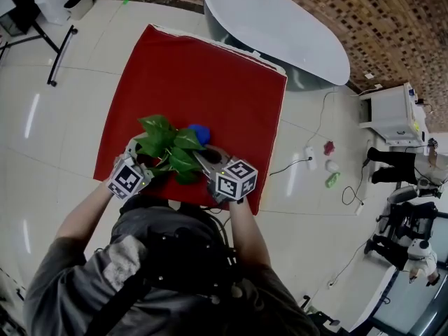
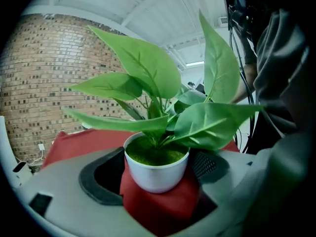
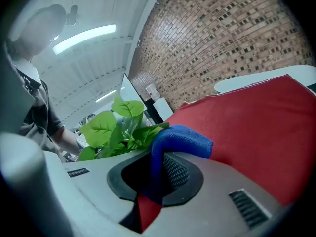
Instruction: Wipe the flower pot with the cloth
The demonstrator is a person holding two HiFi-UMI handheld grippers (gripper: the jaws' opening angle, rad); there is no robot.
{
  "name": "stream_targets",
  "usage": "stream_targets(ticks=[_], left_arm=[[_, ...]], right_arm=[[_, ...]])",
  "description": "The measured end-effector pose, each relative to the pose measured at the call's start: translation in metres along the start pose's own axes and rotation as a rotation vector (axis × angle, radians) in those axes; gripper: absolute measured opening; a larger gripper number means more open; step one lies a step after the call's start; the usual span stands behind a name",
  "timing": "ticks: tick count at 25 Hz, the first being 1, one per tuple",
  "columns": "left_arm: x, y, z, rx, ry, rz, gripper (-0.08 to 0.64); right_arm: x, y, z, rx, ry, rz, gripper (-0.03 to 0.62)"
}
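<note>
Fingers [image 2: 207, 164] of the left gripper [image 2: 157, 177] pressed against both sides of a small white flower pot [image 2: 155, 167], dark pads touching its wall on the left and right. Stands upright between them, filled to the rim with bright green moss [image 2: 155, 154]. Broad green leaves [image 2: 143, 63] spreading above and out over the gripper. Under the pot, in the gap between the jaws, a patch of the red tablecloth [image 2: 160, 201].

Right gripper [image 3: 155, 179] clamped on a blue cloth [image 3: 182, 139]: fingers [image 3: 178, 171] shut on a fold of it, the rest bunched over the fingertips. Sits just beside the leaves; cannot tell from any view whether it touches the pot.

Seen from the head view: both grippers side by side near the front edge of a square table covered by the red tablecloth, marker cubes facing up, the plant between them. Blue cloth showing at the far side of the leaves. Pot itself hidden under the foliage in this view. Forearms [image 1: 246, 233] reaching in from the bottom of the picture. Beyond the red table, an oval white table [image 1: 280, 26] and a brick wall [image 1: 392, 19]. Pale tiled floor [image 1: 63, 138] all around.
</note>
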State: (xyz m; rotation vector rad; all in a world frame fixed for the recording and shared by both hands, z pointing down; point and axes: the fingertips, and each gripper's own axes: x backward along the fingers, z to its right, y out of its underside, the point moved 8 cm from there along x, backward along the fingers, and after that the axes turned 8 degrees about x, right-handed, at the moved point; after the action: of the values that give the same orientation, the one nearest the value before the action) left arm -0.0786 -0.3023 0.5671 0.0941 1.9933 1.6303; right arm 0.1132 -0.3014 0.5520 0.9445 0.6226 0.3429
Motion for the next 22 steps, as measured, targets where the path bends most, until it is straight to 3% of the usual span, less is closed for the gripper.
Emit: stream_targets(ticks=[13, 22], left_arm=[[-0.003, 0.000, -0.020, -0.011, 0.137, 0.013, 0.439], [-0.007, 0.004, -0.028, -0.020, 0.184, 0.005, 0.440]], right_arm=[[-0.033, 0.009, 0.028, -0.105, -0.015, -0.054, 0.063], [-0.042, 0.022, 0.031, -0.028, 0.064, -0.141, 0.063]])
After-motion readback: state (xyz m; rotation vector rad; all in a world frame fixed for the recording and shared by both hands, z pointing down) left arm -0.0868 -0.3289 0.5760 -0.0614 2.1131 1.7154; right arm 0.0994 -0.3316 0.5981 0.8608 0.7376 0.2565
